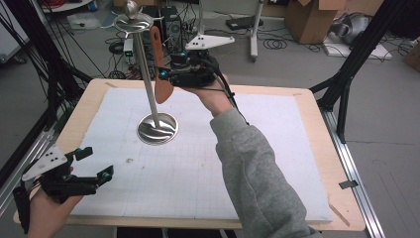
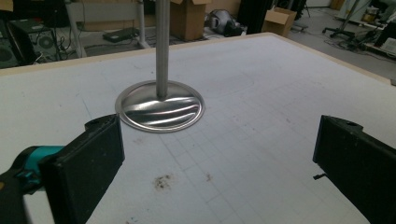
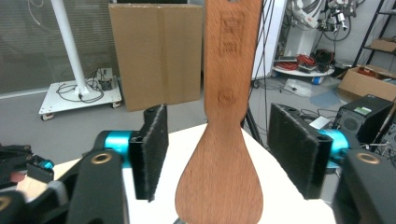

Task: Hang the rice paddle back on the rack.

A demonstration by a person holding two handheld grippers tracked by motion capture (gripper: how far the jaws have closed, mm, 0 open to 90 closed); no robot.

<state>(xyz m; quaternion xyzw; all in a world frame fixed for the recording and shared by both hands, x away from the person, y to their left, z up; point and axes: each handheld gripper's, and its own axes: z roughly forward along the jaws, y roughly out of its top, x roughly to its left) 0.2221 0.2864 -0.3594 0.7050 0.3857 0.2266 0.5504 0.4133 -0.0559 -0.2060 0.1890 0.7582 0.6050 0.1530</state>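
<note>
A: Spatula (image 3: 224,154), the wooden one, hangs from the top of the metal stand (image 1: 148,84), blade down, beside the stand's pole. Going from big to small: the table (image 1: 317,148) with its white mat (image 1: 277,148), then the stand near the mat's middle, then the spatula.

B: And the grippers?

A: The right gripper (image 1: 171,77) is up at the spatula. In the right gripper view its jaws stand apart on either side of the blade, with a gap showing on both sides, so the pads are not pressing on it. The left gripper (image 1: 96,163) rests low at the near left corner of the table, jaws spread wide with nothing between them.

B: How far along would you say?

A: The hanging looks done, judging by the wood dangling free of the pads. What seems left is drawing the right hand back.

B: Room for that?

A: Plenty. The mat is bare around the stand's round base (image 2: 160,106), and the table edges are well apart from it. The pole, just beside the blade, is the one thing to avoid nudging.
</note>
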